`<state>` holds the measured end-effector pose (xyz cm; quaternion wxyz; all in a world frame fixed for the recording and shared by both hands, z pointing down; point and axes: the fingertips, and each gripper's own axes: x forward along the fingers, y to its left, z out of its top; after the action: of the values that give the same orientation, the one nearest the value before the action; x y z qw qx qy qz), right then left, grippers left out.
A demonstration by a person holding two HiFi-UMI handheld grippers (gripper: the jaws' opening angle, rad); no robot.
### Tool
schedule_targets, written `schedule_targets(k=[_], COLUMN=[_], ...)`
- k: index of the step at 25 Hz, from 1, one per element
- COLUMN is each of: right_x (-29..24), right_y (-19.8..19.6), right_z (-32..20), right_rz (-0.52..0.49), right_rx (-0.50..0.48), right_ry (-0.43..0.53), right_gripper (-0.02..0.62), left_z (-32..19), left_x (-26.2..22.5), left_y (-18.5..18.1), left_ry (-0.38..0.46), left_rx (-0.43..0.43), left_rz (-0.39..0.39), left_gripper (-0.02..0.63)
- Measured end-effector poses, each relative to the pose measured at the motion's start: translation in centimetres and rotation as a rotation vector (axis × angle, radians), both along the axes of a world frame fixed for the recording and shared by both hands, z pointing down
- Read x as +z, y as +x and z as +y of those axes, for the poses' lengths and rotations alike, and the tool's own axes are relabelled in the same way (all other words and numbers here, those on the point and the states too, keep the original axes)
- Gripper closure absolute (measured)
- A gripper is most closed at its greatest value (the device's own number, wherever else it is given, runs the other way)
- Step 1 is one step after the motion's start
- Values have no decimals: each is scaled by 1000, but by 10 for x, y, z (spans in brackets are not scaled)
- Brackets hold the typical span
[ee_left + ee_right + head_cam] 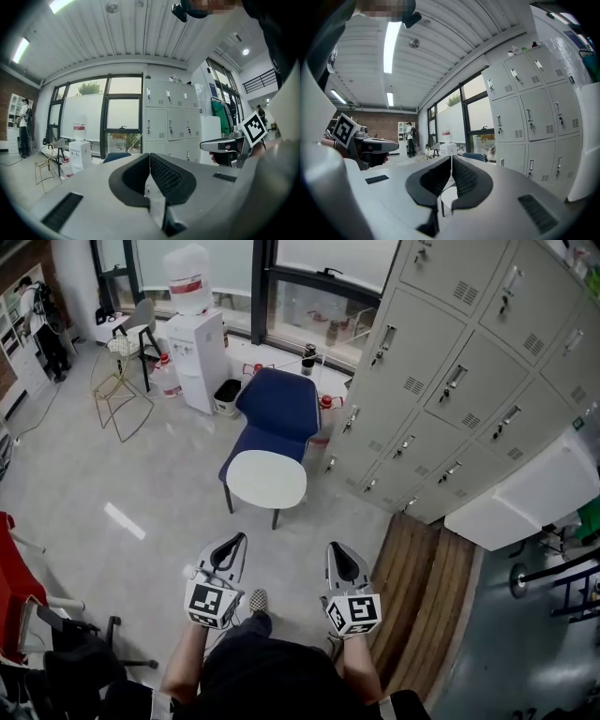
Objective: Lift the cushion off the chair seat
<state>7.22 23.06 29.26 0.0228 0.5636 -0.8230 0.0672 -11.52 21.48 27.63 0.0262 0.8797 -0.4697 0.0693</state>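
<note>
Several rows of grey lockers (450, 381) fill the right side of the room in the head view, standing as one tall bank beside the dark-framed windows (309, 287) on the far wall. A pale floor (84, 484) spreads out below them, with a strip of wooden boards (427, 615) along the foot of the lockers. A blue chair (279, 407) stands on the floor near the lockers' corner, its back toward the windows. Left of it is a white water dispenser (199, 352) with a bottle on top, and farther left a wire chair (117, 381).

The cushion (267, 480), round and white, lies flat on the blue chair's seat, well ahead of both grippers and touched by neither.

The left gripper (239, 540) and the right gripper (336, 549) are held side by side at the bottom of the head view, apart from each other, both pointing toward the chair. In the left gripper view the dark ribbed pads of the left gripper (149, 161) are pressed together with nothing between them. In the right gripper view the right gripper (451, 161) is likewise closed and empty, with the cushion (449, 197) showing beyond its jaws.
</note>
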Motion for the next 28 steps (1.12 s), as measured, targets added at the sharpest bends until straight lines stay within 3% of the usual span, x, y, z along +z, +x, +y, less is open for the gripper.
schedule_targets(k=[8, 13, 21, 28], right_x=[9, 13, 19, 50], right_y=[-38, -46, -27, -3], right_z=[-82, -115, -167, -235], right_rz=[10, 14, 7, 12], right_rx=[41, 52, 76, 18], right_ry=[-17, -33, -41, -75], right_gripper=[566, 566, 566, 566], left_z=[-90, -131, -178, -237], left_x=[8, 8, 18, 51], left_y=[-36, -39, -24, -7], left_ry=[-1, 1, -21, -71], left_rx=[47, 76, 90, 23], left_rz=[16, 23, 16, -10], left_gripper=[588, 588, 588, 588])
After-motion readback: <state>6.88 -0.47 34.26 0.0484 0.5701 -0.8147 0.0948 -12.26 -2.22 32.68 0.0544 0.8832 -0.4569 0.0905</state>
